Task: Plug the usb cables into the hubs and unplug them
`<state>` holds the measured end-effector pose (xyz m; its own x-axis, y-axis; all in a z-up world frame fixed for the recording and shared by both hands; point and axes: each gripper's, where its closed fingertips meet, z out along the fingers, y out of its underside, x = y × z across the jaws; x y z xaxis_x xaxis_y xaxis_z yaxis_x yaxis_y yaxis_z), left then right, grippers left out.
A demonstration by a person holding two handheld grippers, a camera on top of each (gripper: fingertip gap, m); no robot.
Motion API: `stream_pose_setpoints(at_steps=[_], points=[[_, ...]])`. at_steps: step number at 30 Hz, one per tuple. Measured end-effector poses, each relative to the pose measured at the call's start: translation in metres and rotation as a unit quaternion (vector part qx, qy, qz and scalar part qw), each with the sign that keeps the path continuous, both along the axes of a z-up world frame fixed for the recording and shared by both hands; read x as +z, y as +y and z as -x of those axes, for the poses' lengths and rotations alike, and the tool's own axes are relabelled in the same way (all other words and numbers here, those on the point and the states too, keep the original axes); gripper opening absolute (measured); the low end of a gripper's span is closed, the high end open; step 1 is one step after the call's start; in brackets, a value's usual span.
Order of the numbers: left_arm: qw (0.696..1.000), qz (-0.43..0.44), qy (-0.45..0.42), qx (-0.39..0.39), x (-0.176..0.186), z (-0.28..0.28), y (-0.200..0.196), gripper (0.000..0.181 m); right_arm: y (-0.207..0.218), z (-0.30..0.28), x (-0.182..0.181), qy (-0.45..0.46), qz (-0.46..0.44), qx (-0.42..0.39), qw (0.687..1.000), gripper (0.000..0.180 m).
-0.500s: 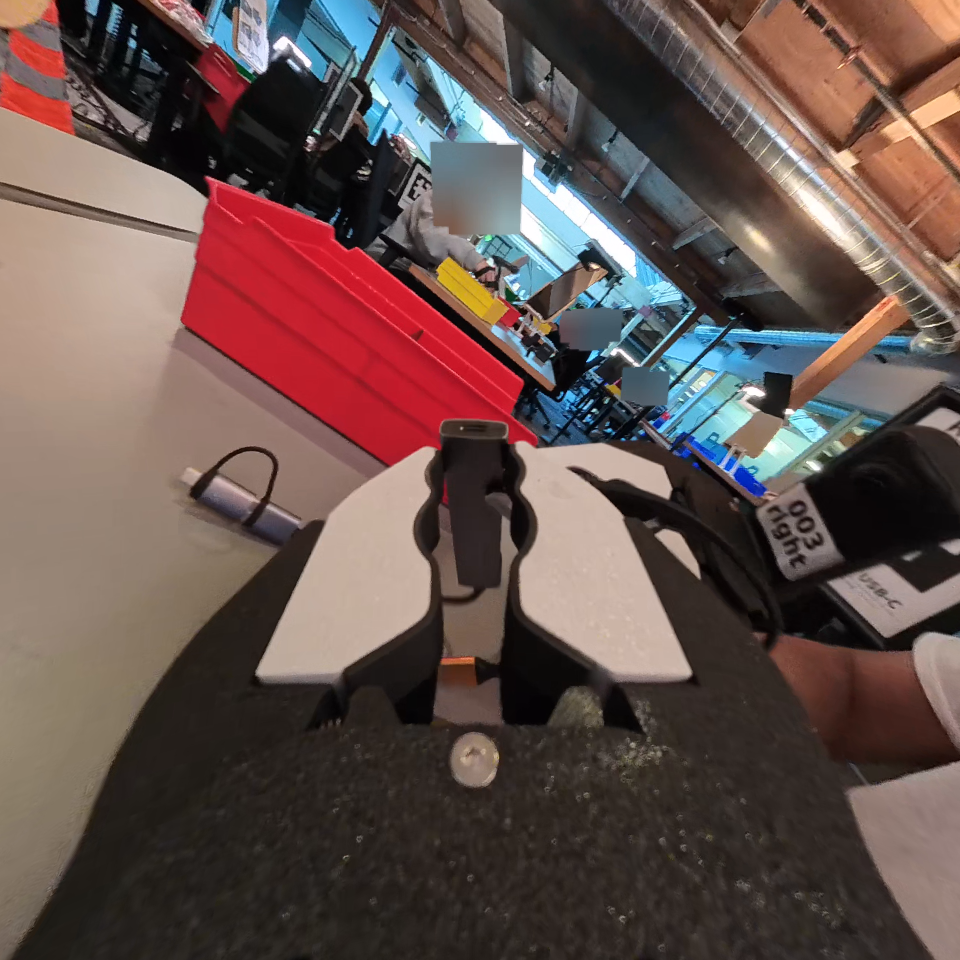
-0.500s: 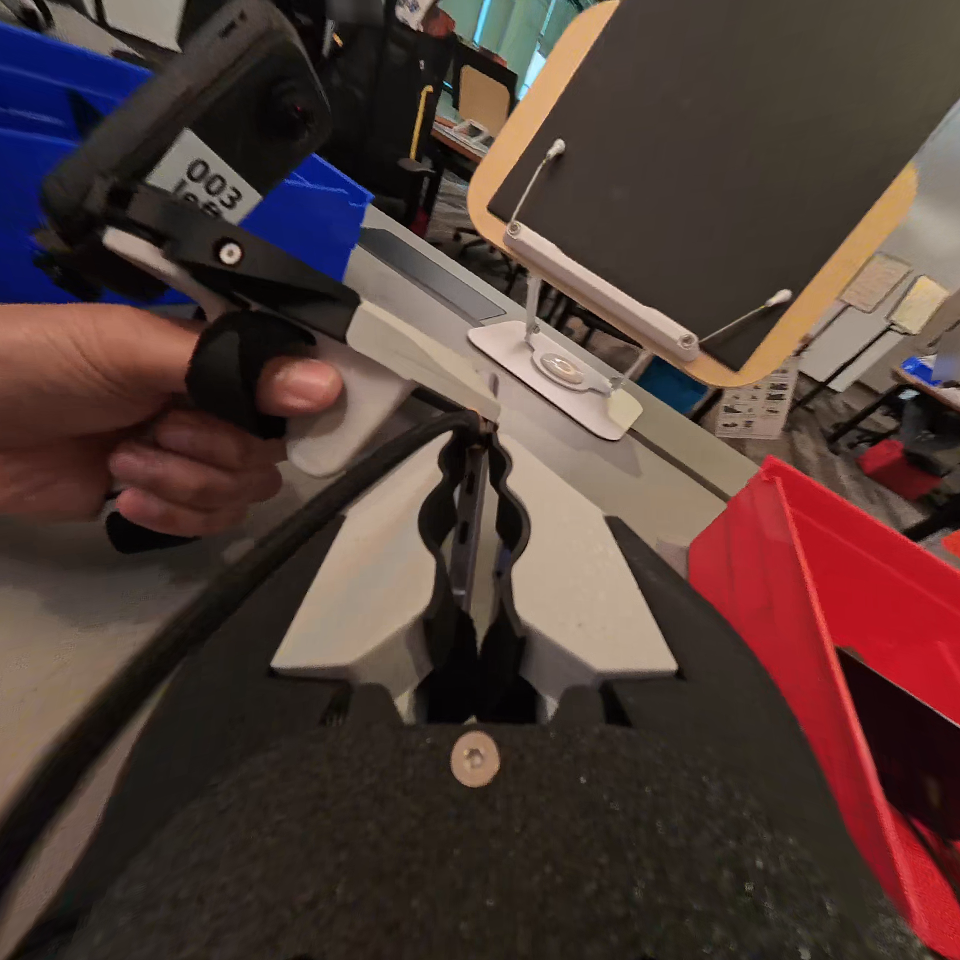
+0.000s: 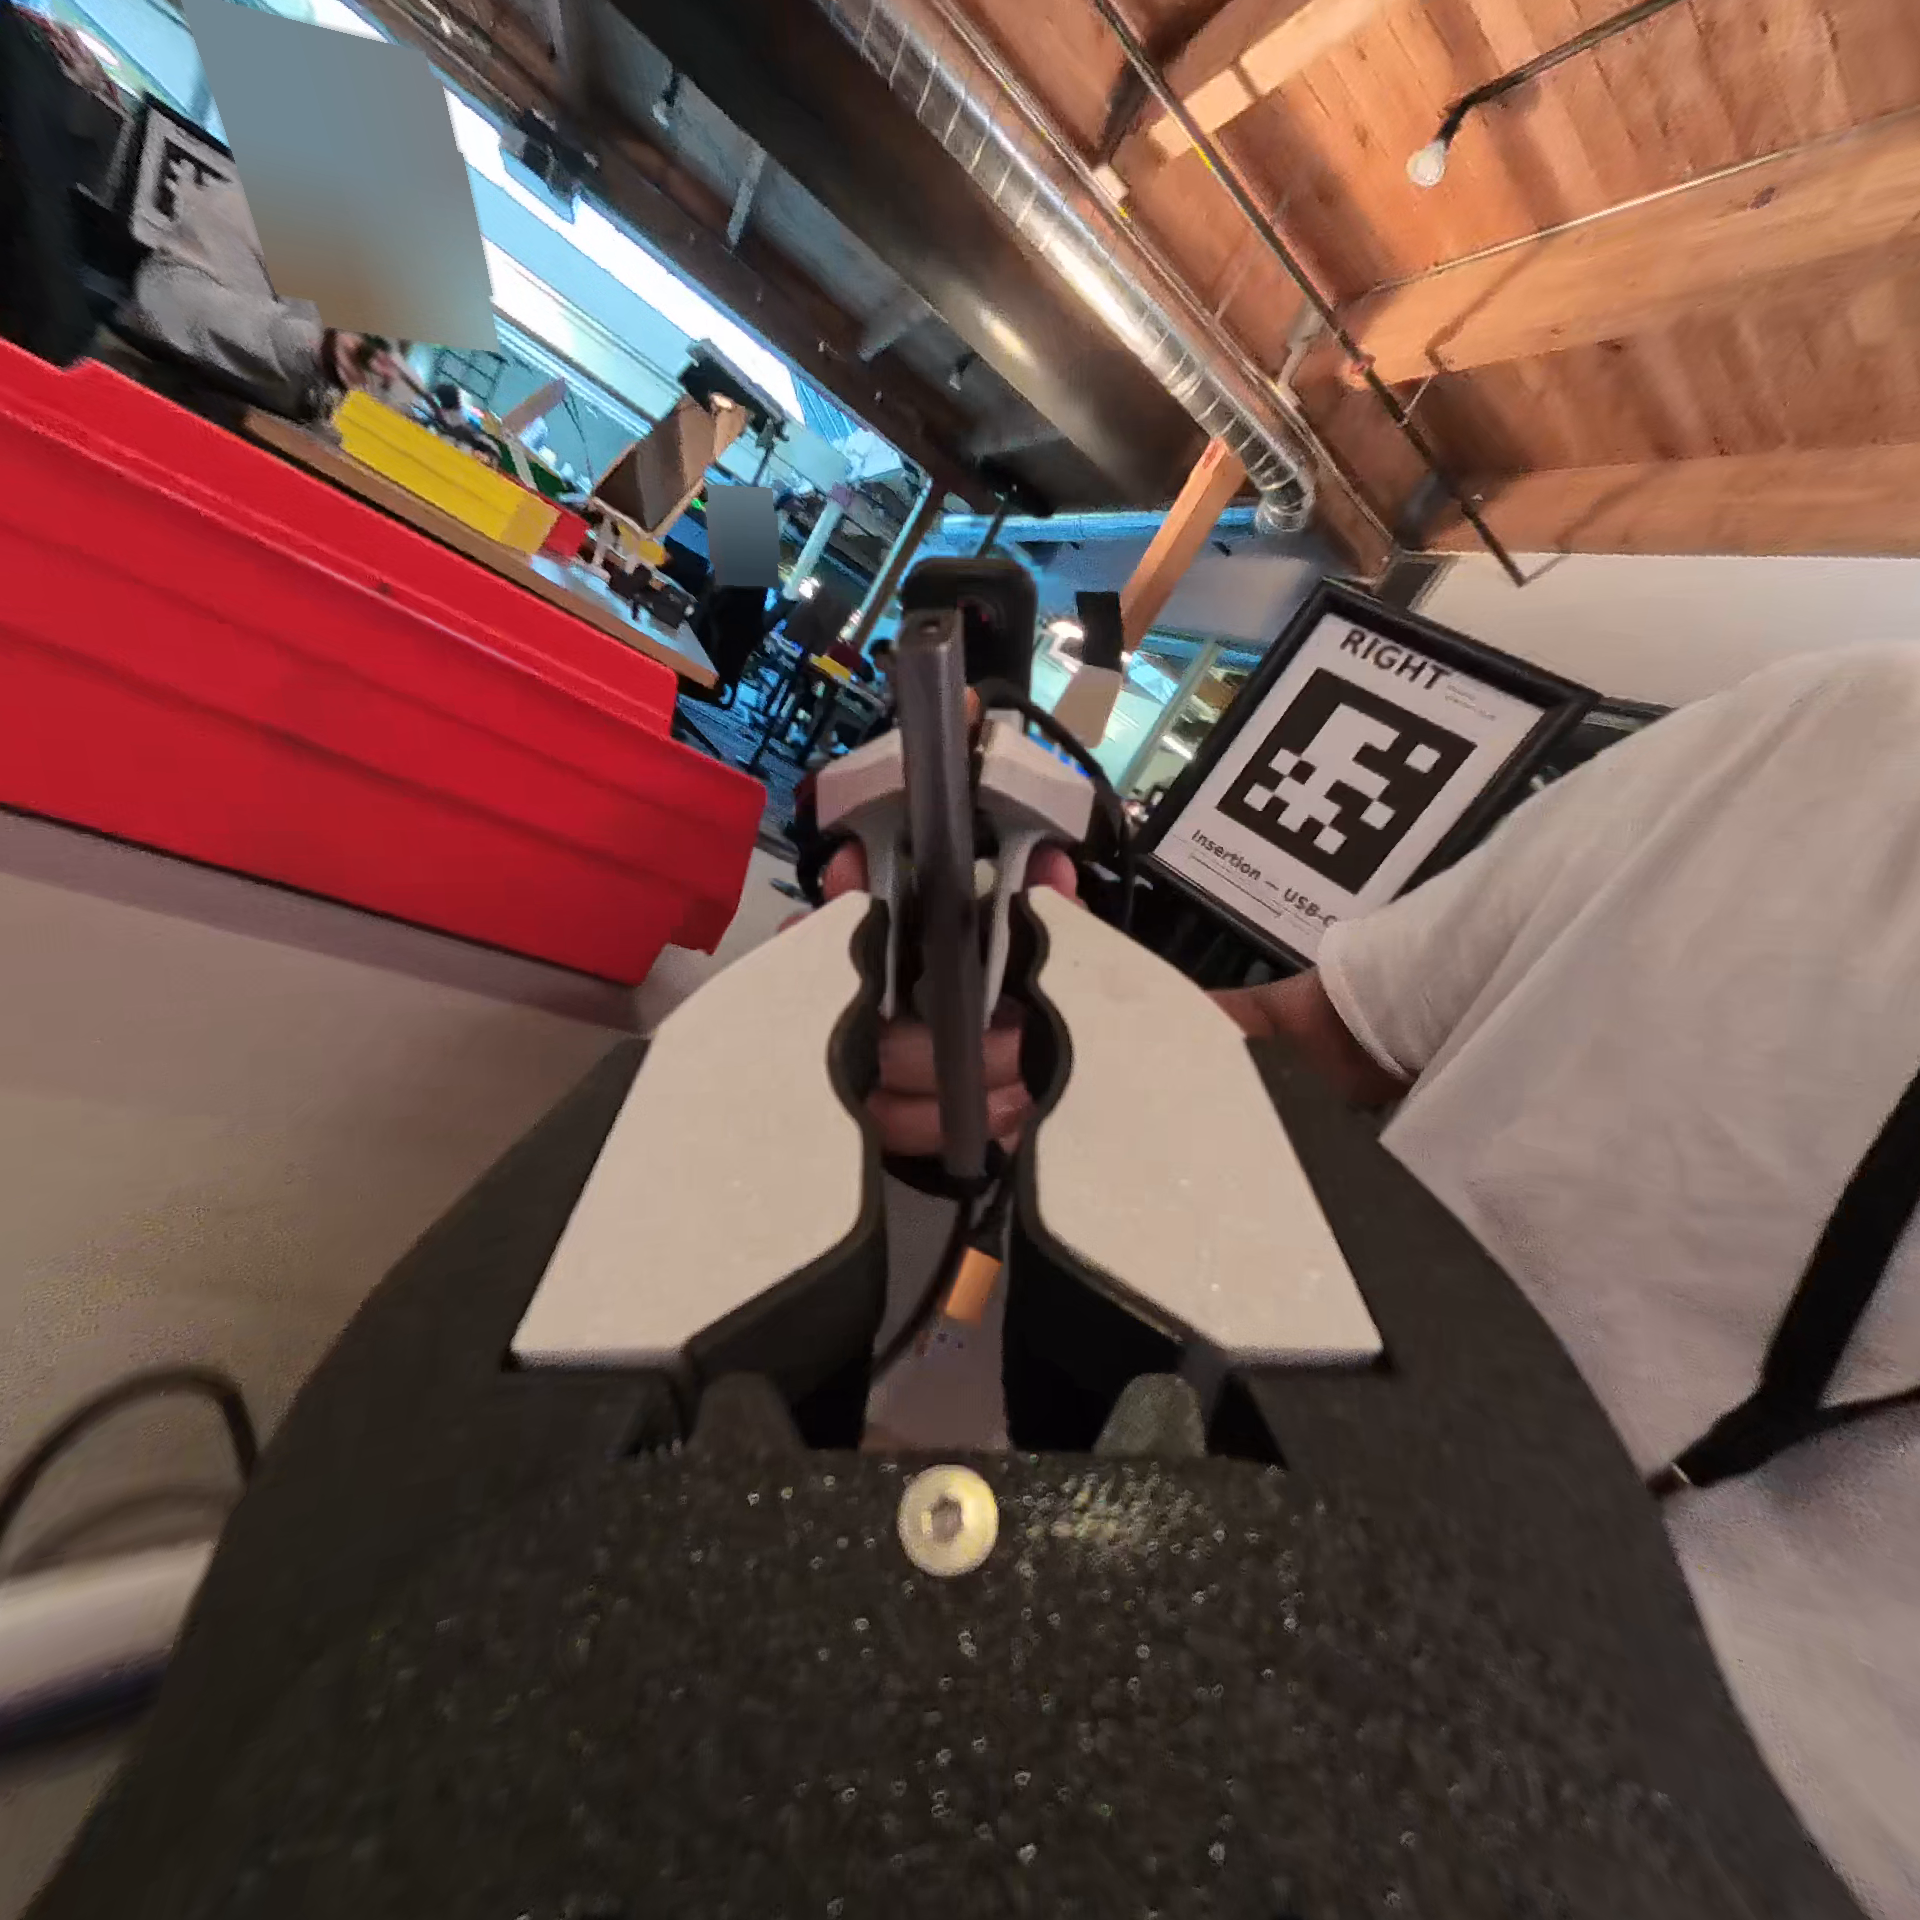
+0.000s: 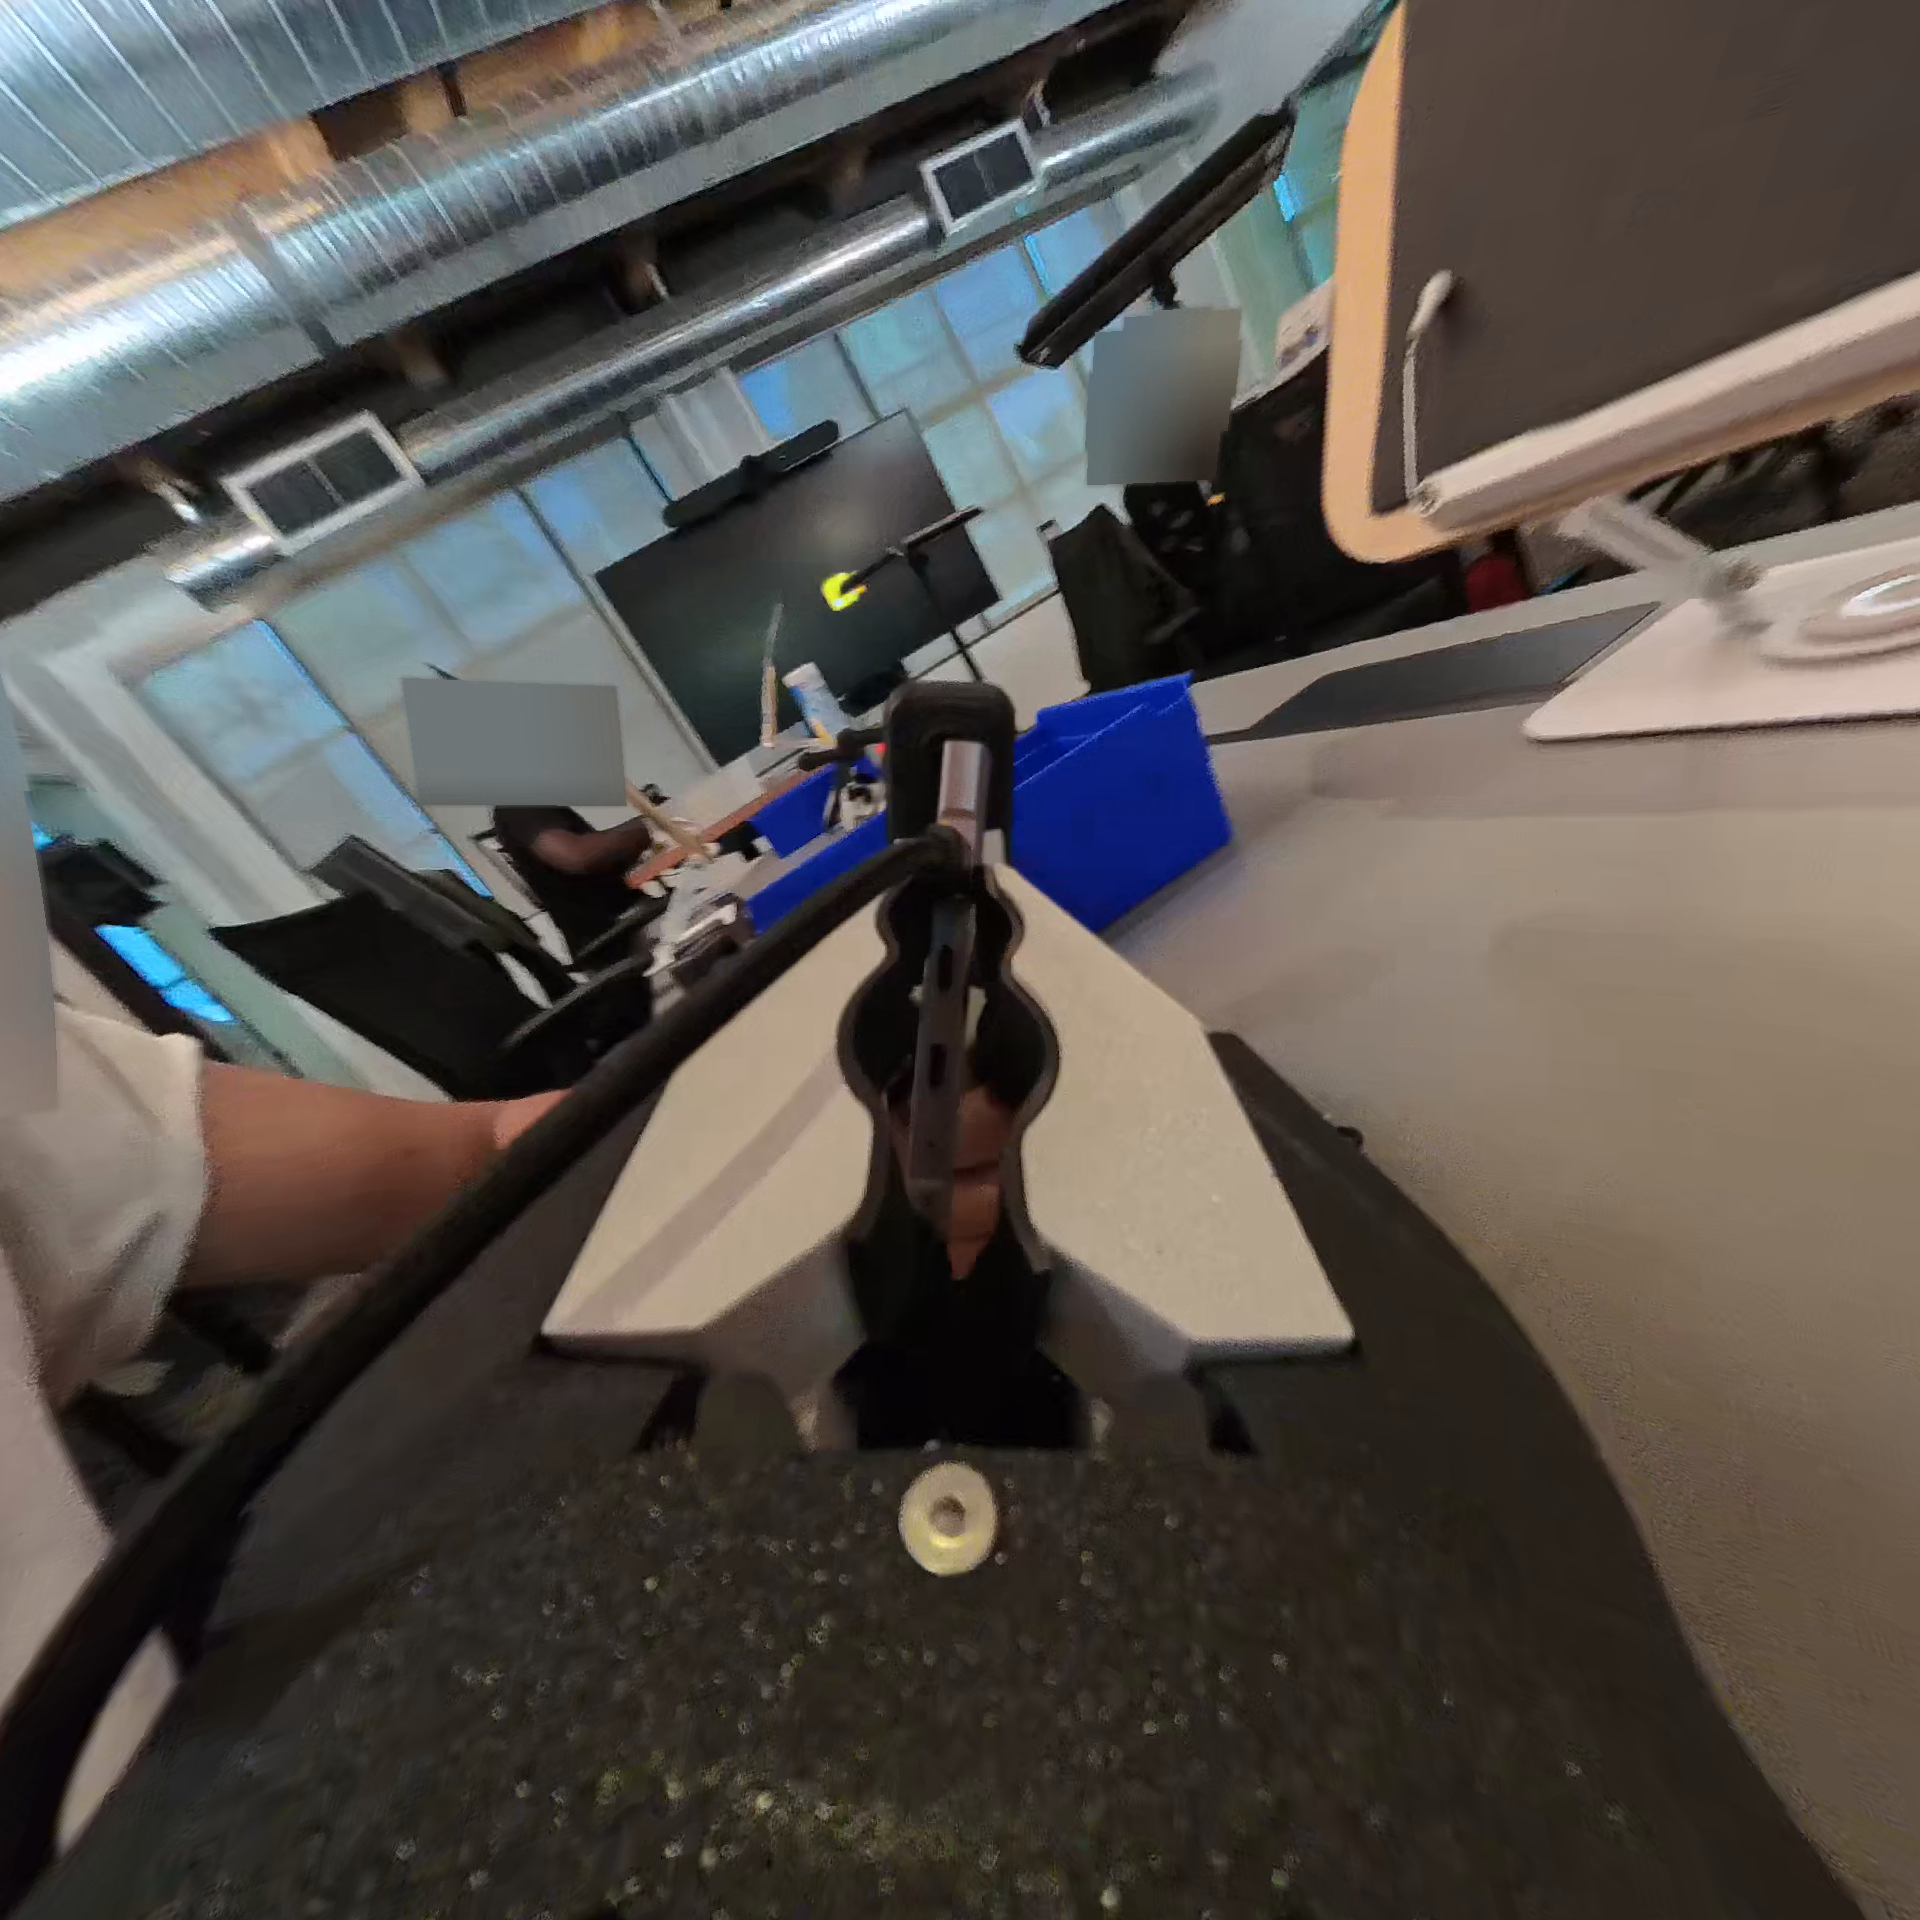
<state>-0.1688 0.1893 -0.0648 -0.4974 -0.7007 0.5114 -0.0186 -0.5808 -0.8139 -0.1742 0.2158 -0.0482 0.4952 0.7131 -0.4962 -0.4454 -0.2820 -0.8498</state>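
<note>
Between my left gripper's (image 3: 954,914) fingers, low in the slot, sit an orange-collared connector (image 3: 971,1288) and a thin lead. Just ahead of them the hub (image 3: 935,810) — a slim, dark grey bar — rises in line with the slot. Background shows on both sides of it at my left fingertips, so I cannot tell whether those fingers grip anything. Nose to nose with them stands my right gripper (image 4: 954,894); its fingers look clamped on the hub's flat faces, and the narrow edge with its ports is turned toward the right camera. A black cable (image 4: 343,1361) leaves the hub near the right fingertips and sweeps down past that gripper's flank; whether a plug is fully seated there is hidden. So the hub lies dead ahead of both pairs of fingers, clear of the grey table (image 4: 1507,987), with its long axis running up through both slots, and the right gripper is the one that has it. My guess is that the coming move — a plug pushed home or drawn out — needs the two grippers kept in line, or the connector gets levered sideways. Farther off are a red bin (image 3: 312,727), a blue bin (image 4: 1122,810) and a framed marker sign (image 3: 1340,790).
</note>
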Motion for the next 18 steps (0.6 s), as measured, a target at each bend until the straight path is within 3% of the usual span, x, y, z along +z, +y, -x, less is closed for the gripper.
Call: stream_pose_setpoints(at_steps=[2,12,18], points=[[1.000,-0.006,0.000,0.010,-0.001,0.000,-0.002,0.010,0.001,0.004,-0.003,0.012,0.011,0.008,1.000,0.007],[0.999,0.007,0.032,0.000,-0.010,0.000,0.000,0.009,-0.001,-0.008,-0.008,-0.048,0.022,0.011,0.999,0.005],[0.999,0.019,0.033,-0.009,-0.009,0.002,-0.004,0.009,-0.008,-0.011,-0.011,-0.019,0.046,0.036,0.998,0.004]])
